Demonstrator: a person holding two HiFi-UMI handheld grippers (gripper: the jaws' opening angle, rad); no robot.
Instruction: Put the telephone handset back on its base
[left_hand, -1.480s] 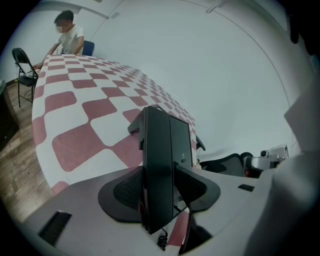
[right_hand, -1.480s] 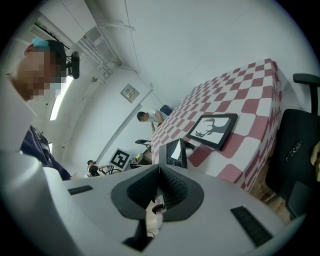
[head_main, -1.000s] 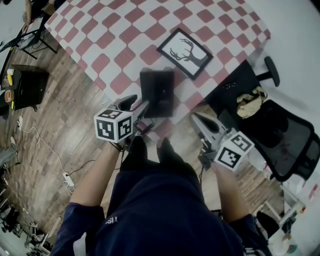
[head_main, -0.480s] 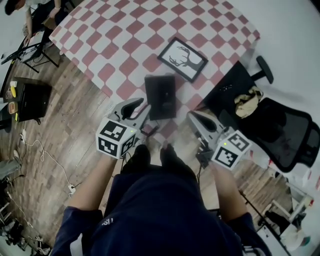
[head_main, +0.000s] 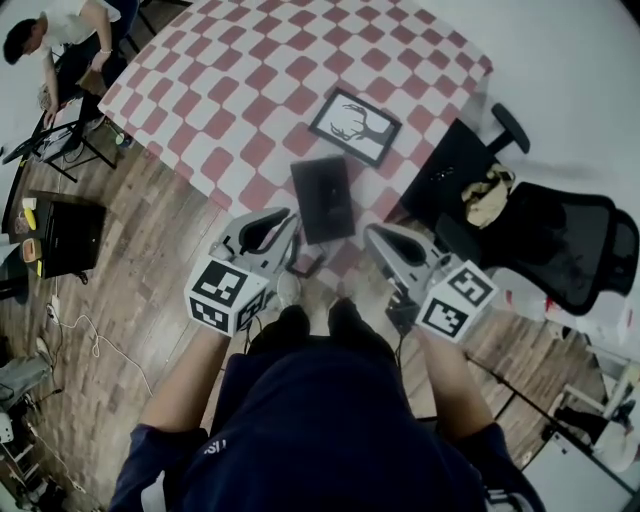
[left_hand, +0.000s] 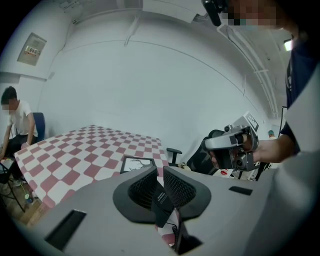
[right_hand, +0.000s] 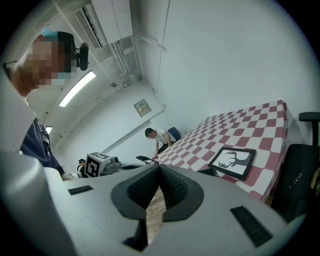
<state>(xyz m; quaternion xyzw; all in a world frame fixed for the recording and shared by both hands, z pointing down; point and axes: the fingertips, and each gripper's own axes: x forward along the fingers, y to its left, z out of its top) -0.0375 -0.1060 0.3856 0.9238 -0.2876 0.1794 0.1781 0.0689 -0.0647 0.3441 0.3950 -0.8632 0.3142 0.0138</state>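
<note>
Left claw (left_hand: 160, 171) has just been closing, pinching the handset (left_hand: 162, 201). Right claw (right_hand: 159, 167) is clenched on nothing. The base (head_main: 322, 198) sits on the checked counter (head_main: 250, 80).

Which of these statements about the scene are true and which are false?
1. The framed deer picture lies on the checkered table. True.
2. The right gripper holds that picture. False: its jaws are together on nothing.
3. The left gripper is wide open and empty. False: its jaws have just been closing, and they pinch a thin black piece.
4. The black telephone lies on the floor. False: it lies on the table.
5. A black chair stands beside the table. True.
</note>
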